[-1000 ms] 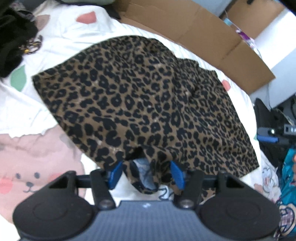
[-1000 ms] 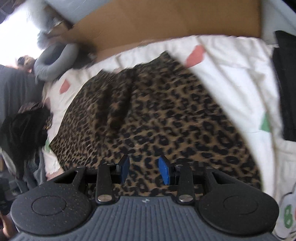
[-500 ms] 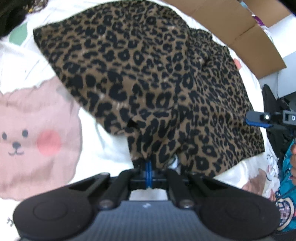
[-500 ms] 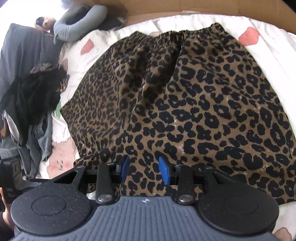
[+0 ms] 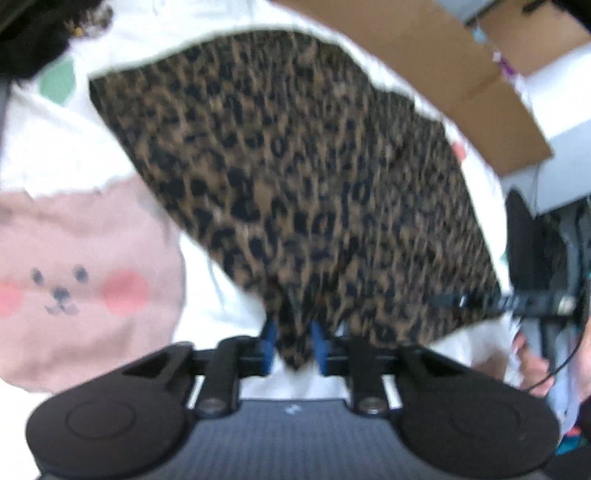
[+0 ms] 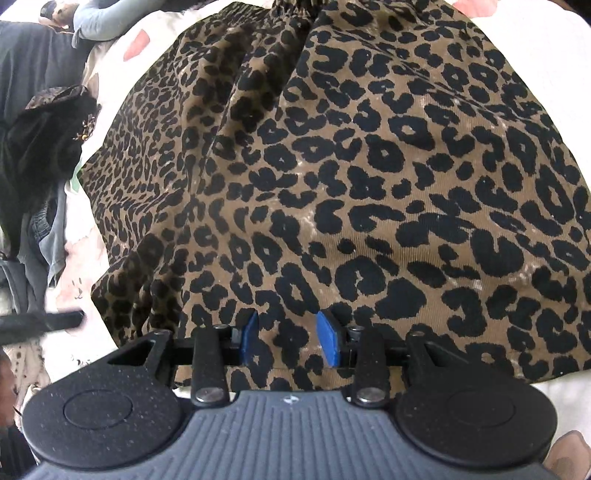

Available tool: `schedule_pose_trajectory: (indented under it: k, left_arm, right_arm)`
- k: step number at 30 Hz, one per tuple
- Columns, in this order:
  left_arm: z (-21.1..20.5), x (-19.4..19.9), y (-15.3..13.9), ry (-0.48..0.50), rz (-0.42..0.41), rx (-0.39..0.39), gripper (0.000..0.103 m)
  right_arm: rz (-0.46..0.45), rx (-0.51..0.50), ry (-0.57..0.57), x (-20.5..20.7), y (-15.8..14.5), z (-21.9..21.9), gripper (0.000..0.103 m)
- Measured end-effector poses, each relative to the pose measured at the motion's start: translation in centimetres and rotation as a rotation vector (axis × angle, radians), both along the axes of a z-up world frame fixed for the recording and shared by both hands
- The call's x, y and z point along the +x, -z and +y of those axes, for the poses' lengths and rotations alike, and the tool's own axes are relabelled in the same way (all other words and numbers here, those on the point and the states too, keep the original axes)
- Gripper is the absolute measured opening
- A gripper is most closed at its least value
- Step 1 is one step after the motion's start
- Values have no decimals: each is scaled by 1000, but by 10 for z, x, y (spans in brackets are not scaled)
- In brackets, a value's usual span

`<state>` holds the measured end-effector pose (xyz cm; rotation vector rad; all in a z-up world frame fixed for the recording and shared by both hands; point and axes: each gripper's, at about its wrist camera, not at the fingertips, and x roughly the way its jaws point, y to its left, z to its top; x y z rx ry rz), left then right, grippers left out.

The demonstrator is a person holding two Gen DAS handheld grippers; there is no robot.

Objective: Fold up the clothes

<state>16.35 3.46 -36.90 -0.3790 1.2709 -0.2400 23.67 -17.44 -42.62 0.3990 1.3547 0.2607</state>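
Nearest the left claw (image 5: 293,343), a corner of the leopard skirt (image 5: 303,192) hangs between the blue pads, and the jaws are opening; the blur hides whether the pads still press on it. The right claw (image 6: 290,341) is spread over the skirt's near hem, cloth lying under the gap, nothing pinched. The skirt is spread across the bed (image 5: 48,155), its elastic waistband (image 6: 291,7) at the far edge.

The likely trouble: the left corner may drop out of the opening jaws before the right claw has taken hold, leaving the fold crooked. The right claw, closing on flat cloth, may gather both layers or the sheet beneath, or slip off with nothing.

Further off, a pink bear print (image 5: 66,284) marks the sheet at the left. A dark clothes pile (image 6: 40,147) sits near the skirt's left side, close enough to snag a wide sweep. Cardboard (image 5: 424,66) lines the far side of the bed, limiting room beyond the waistband.
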Motion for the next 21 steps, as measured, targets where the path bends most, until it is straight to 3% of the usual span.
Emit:
schedule_pose_trajectory:
  k: [3,6,11,21]
  left_arm:
    - [6,14,0,-46,-28,37,42]
    - [12,30,11,-104,-21,27,42]
    - [15,46,32,-128,6,80,42]
    - [16,58,62,-173,102,32,41]
  right_arm:
    - [-7,-7,-5,-2,-1,1,44]
    - [-7,-10,-7,-1,-1,0,44]
    - [-10,-5,-10,-1,-1,1,46]
    - [-1,-4,-4,-4,4,1,47]
